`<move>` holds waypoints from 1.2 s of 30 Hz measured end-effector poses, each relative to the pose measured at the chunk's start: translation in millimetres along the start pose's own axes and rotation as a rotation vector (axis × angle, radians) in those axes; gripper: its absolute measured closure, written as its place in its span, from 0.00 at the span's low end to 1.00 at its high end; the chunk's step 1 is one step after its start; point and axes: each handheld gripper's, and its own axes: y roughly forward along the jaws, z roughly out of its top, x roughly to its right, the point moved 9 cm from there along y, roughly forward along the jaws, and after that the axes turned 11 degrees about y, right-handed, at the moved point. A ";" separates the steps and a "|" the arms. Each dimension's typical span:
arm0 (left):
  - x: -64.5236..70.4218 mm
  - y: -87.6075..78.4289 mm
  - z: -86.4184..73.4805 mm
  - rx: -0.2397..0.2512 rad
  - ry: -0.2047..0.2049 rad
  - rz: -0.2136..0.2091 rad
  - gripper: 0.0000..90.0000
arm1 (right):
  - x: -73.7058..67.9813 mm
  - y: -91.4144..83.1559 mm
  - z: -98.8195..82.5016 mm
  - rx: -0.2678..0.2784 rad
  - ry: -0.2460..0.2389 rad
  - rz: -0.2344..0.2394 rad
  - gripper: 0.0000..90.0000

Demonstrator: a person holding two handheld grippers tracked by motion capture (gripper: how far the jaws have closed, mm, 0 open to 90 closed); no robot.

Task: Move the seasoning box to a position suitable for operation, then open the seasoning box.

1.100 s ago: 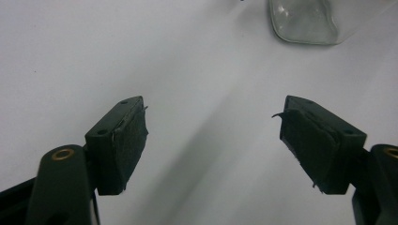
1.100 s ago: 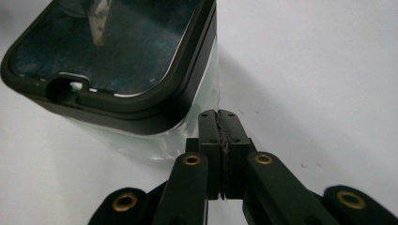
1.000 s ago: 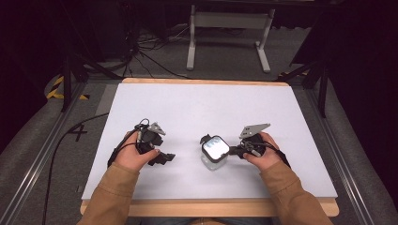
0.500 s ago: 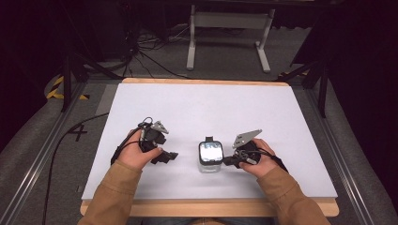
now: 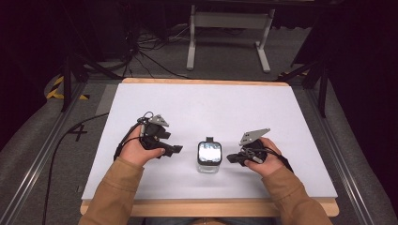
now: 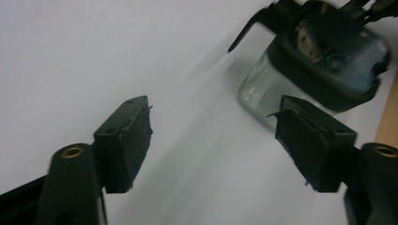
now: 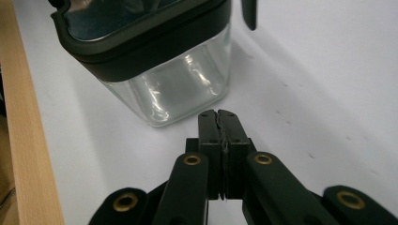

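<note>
A square clear glass jar (image 5: 209,165) with a black lid (image 5: 209,151) stands upright on the white tabletop (image 5: 211,108), near the front. My left gripper (image 5: 177,150) lies to its left, held in the person's left hand and pointing at it. Its jaws have just been closing a little but still stand open, with nothing between them. In the left gripper view the jar (image 6: 263,93) sits just beyond the right pad (image 6: 307,140) of the left gripper (image 6: 213,112). My right gripper (image 5: 230,158) is shut, its tips a short way from the jar's right side (image 7: 173,89), with the right gripper (image 7: 219,115) apart from the glass.
The table's wooden front edge (image 5: 211,206) runs close behind both forearms. Beyond the far edge stand a grey metal frame (image 5: 230,28) and loose cables (image 5: 150,47) on the floor. Metal rails (image 5: 42,159) flank the table.
The jar was tilted with its lid toward the camera; it now stands upright, slightly nearer the front edge. The right hand has drawn back toward the person. The left hand has barely shifted.
</note>
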 end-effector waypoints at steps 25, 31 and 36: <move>16.9 40.4 67.2 0.165 0.048 -0.151 0.78 | 26.7 -57.1 -30.3 0.122 0.140 -0.099 0.99; 21.1 58.2 69.0 0.153 0.022 -0.218 0.90 | 28.0 -60.2 -35.2 0.133 0.158 -0.103 0.98; 21.6 63.3 69.7 0.155 0.002 -0.235 0.91 | 26.8 -57.7 -38.5 0.125 0.160 -0.098 0.97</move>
